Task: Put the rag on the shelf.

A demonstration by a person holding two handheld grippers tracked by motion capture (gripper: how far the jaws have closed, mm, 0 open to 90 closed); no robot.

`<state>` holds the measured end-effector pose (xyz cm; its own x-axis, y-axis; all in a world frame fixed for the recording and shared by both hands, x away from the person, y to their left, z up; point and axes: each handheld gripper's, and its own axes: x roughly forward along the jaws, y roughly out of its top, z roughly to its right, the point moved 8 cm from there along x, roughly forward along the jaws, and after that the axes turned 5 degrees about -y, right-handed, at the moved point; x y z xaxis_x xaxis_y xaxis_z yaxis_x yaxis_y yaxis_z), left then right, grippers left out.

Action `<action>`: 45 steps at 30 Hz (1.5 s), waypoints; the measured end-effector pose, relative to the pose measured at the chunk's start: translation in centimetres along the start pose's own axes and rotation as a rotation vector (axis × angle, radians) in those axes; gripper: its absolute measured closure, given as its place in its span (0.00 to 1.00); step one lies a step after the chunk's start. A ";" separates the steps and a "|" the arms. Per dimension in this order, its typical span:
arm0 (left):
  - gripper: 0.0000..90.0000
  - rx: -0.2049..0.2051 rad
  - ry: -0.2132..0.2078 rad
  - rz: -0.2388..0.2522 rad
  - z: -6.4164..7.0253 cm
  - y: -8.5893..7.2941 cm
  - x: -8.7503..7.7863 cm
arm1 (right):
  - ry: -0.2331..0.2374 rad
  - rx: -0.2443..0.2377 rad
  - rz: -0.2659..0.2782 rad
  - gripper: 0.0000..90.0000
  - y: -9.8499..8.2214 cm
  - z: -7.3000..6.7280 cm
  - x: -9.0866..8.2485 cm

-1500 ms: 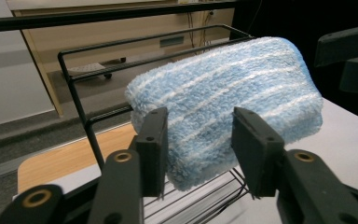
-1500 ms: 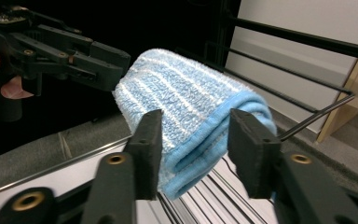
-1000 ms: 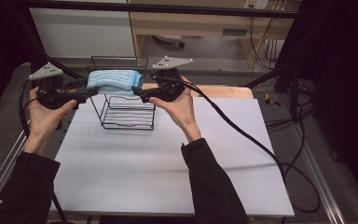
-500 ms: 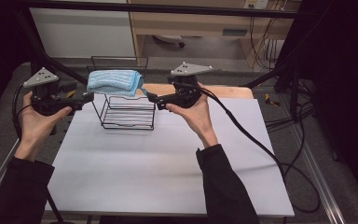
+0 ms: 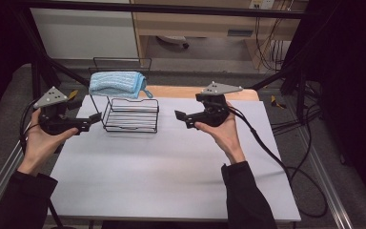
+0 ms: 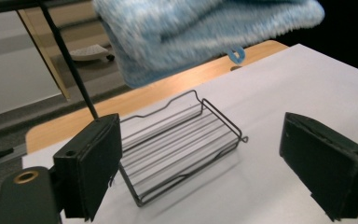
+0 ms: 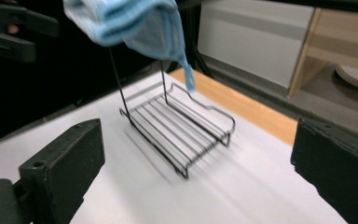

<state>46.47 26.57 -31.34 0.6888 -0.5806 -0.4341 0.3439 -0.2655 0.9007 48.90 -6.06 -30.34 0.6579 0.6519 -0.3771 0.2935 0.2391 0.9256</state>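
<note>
A folded blue towel (image 5: 116, 83) lies across the top of a black wire rack (image 5: 131, 114) at the back left of the white table (image 5: 162, 162). My left gripper (image 5: 95, 118) hovers just left of the rack, open. My right gripper (image 5: 180, 117) hangs to the rack's right, open, a short gap away. Both pairs of jaws have just been opening, and nothing is between them. In the left gripper view the towel (image 6: 205, 32) hangs above the rack's lower shelf (image 6: 182, 144), beyond my open jaws. The right gripper view shows the towel (image 7: 130, 21) and the rack (image 7: 179, 130) ahead.
A wooden board (image 5: 181, 91) runs along the table's far edge. Black frame bars (image 5: 43, 62) slant down at the back left. Cables (image 5: 286, 167) trail over the table's right edge. The other gripper (image 7: 9, 28) shows at the upper left of the right gripper view.
Both grippers have let go of the towel's ends and drawn outward and down, away from the rack. The towel stays on top of the rack.
</note>
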 end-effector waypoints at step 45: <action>0.11 0.005 -0.158 -0.147 6.1 -16.0 7.0 | -0.060 0.147 -0.204 0.01 -22.1 6.1 -8.1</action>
<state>41.96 22.06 -48.68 0.5231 -0.6485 -0.5531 0.4301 -0.3594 0.8282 41.34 -21.06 -47.92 0.6130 0.5561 -0.5613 0.5195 0.2516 0.8166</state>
